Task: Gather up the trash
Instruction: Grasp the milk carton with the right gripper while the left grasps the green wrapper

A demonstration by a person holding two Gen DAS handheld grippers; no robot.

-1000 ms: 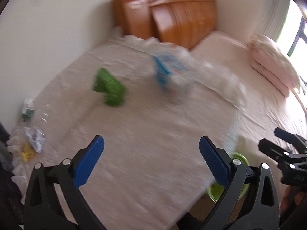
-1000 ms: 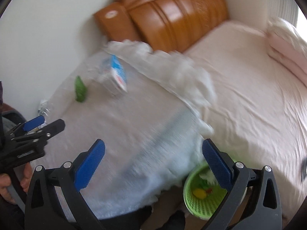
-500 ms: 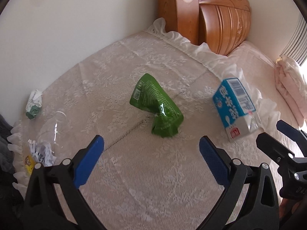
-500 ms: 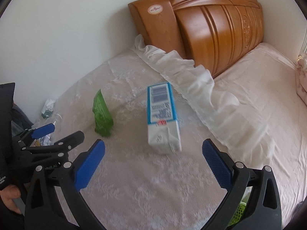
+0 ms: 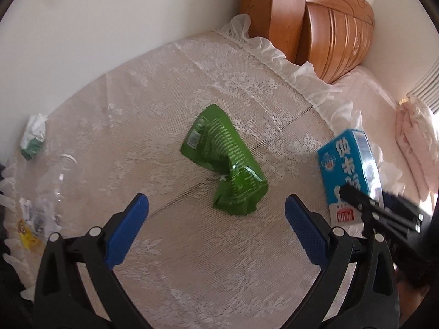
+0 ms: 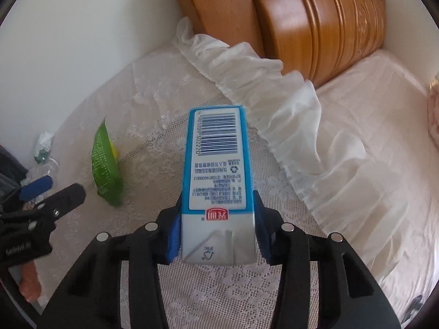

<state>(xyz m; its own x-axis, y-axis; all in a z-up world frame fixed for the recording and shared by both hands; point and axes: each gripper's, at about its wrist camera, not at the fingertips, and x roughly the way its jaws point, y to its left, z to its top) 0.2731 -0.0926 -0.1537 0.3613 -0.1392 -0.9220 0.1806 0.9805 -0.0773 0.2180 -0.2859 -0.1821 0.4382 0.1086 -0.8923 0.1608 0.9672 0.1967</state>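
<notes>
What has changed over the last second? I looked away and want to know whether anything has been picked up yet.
The right gripper moved in and closed on the blue milk carton, its pads now against both sides near the carton's top end. The left gripper came closer to the green wrapper but stays open, touching nothing. The wrapper, the crumpled paper and the scraps at the table's edge lie where they were.
</notes>
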